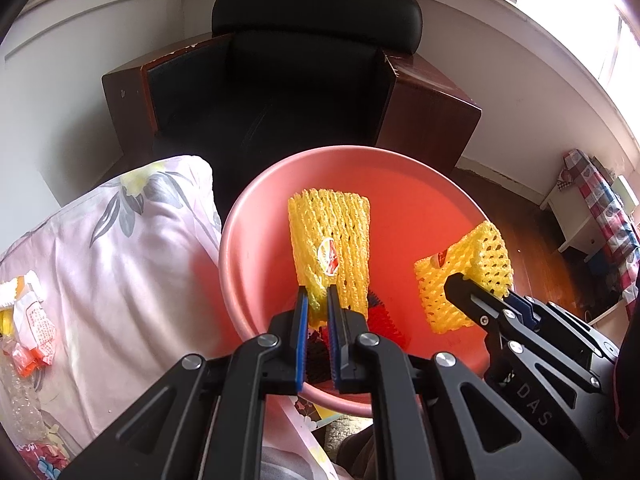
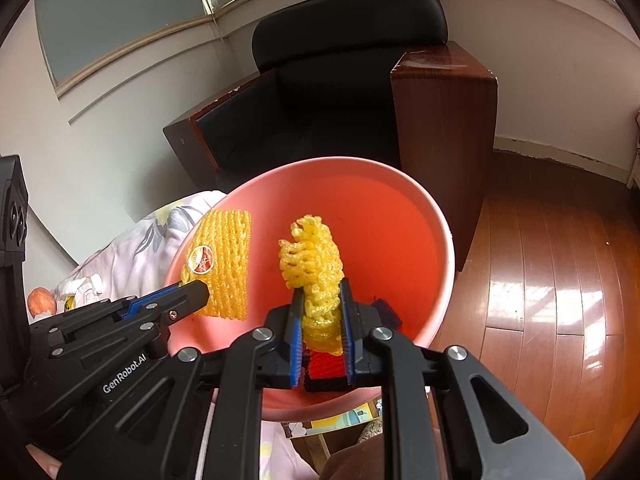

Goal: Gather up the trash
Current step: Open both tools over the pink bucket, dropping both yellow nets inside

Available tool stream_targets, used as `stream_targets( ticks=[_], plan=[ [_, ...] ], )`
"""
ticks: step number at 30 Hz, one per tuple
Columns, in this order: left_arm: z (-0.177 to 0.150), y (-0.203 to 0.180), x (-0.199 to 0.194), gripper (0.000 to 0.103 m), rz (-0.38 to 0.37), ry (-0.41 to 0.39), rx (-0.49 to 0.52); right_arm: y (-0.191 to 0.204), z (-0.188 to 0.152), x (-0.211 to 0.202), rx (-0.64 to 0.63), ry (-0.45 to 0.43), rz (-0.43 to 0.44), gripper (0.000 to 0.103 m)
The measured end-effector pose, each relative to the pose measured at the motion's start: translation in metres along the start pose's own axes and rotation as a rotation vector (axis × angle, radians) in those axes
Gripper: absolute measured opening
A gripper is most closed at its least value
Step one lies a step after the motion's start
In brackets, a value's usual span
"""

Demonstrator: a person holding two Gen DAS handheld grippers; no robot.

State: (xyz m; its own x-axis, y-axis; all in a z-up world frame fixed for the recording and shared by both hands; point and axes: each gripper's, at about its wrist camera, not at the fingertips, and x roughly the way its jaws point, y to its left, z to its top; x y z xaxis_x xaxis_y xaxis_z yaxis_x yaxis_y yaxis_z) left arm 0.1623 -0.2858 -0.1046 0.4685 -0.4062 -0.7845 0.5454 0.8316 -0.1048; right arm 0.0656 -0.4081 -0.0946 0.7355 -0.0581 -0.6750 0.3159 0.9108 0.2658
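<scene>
A pink basin [image 1: 256,216] [image 2: 436,240] stands in front of me. My left gripper [image 1: 318,296] is shut on a flat yellow foam fruit net with a red sticker [image 1: 330,248] and holds it over the basin; that net also shows in the right wrist view [image 2: 224,264]. My right gripper [image 2: 320,300] is shut on a second, crumpled yellow foam net [image 2: 314,264], also over the basin; it shows at the right of the left wrist view [image 1: 468,276]. A red and black foam piece [image 1: 380,316] [image 2: 324,368] lies in the basin's bottom.
A floral pink bedsheet [image 1: 120,260] lies to the left with wrappers and plastic trash [image 1: 28,312] on it. A black armchair with wooden sides [image 1: 288,92] stands behind the basin. Wooden floor [image 2: 552,300] spreads to the right, with a white stand [image 1: 576,216] far right.
</scene>
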Motion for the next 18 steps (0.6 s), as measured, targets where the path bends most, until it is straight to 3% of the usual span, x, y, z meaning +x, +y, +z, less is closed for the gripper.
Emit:
stream_targets(
  ticks=[6, 11, 18],
  plan=[
    [0.0007, -0.0015, 0.0026, 0.013, 0.005, -0.001, 0.007, -0.0002, 0.0017, 0.0031, 0.007, 0.005, 0.002, 0.017],
    [0.0014, -0.0041, 0.0011, 0.038, 0.011, -0.006, 0.019, -0.0037, 0.002, 0.0068, 0.026, 0.02, -0.003, 0.024],
    [0.0016, -0.0058, -0.006, 0.039, 0.014, -0.02, 0.032, -0.0063, -0.0002, 0.0052, 0.026, 0.015, -0.005, 0.033]
  ],
)
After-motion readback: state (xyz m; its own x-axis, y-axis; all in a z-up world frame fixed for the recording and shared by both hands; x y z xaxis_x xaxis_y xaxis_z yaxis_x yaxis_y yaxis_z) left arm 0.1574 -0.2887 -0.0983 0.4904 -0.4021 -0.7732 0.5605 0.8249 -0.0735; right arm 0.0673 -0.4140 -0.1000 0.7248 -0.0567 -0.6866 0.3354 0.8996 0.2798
